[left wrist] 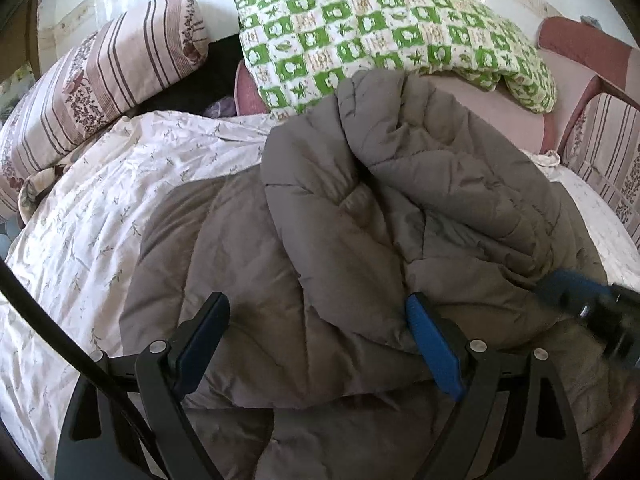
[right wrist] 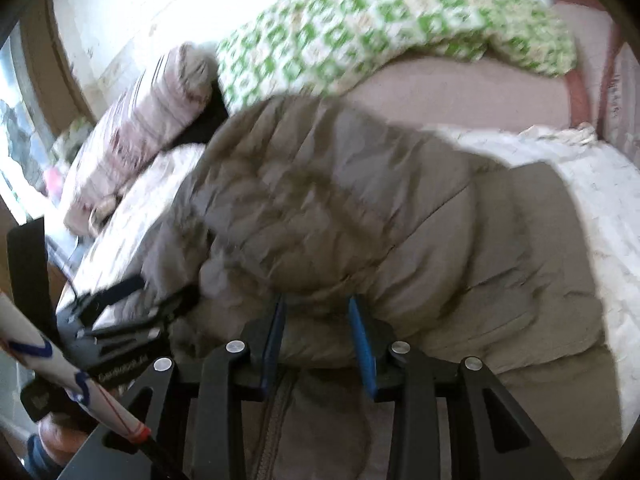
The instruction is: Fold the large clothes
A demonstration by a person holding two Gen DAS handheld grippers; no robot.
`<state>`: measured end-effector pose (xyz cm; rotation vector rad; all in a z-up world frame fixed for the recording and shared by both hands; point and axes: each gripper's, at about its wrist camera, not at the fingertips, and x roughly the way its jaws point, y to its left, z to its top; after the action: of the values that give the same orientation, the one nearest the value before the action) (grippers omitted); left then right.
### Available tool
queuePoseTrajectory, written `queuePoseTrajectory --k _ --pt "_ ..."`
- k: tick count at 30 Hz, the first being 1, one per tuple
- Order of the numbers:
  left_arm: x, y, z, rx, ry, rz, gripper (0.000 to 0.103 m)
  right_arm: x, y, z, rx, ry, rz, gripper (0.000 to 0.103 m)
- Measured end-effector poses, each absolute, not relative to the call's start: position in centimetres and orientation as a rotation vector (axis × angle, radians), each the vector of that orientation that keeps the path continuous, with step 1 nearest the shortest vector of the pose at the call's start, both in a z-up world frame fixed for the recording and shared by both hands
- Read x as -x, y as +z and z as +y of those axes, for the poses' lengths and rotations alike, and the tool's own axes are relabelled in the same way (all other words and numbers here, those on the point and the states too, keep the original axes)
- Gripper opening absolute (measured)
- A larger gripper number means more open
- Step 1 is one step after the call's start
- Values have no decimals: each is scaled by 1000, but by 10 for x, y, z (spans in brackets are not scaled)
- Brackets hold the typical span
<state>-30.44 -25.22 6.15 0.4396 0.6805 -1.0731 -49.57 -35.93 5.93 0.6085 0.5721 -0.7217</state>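
Observation:
A grey quilted puffer jacket [left wrist: 360, 216] lies bunched on the bed, partly folded over itself; it also fills the right wrist view [right wrist: 360, 216]. My left gripper [left wrist: 316, 308] is open, its blue-padded fingers wide apart over the jacket's near fold. My right gripper [right wrist: 318, 304] has its fingers closed in on a thick bulge of the jacket between the pads. The right gripper shows blurred at the right edge of the left wrist view [left wrist: 588, 300]. The left gripper shows at the lower left of the right wrist view [right wrist: 120, 312].
A white floral bedsheet [left wrist: 100, 216] covers the bed. A striped bolster [left wrist: 92, 88] lies at the far left, a green checked pillow [left wrist: 384, 32] at the back. A pink cushion [left wrist: 500, 108] and a striped headboard panel [left wrist: 604, 152] stand at the right.

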Motion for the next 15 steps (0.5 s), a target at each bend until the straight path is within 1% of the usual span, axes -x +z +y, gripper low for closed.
queuePoseTrajectory --k 2,8,12,15 --pt "307 64 -251 -445 -1062 653 89 504 60 -365 -617 -763 556 36" --pt "311 60 -254 -477 -1061 642 89 502 33 -379 -671 -782 651 36" --pt "311 59 -254 -476 -1059 643 89 499 38 -376 -638 -793 655 36" --pt "312 62 -252 -472 -1052 625 89 505 49 -370 -631 -788 610 37"
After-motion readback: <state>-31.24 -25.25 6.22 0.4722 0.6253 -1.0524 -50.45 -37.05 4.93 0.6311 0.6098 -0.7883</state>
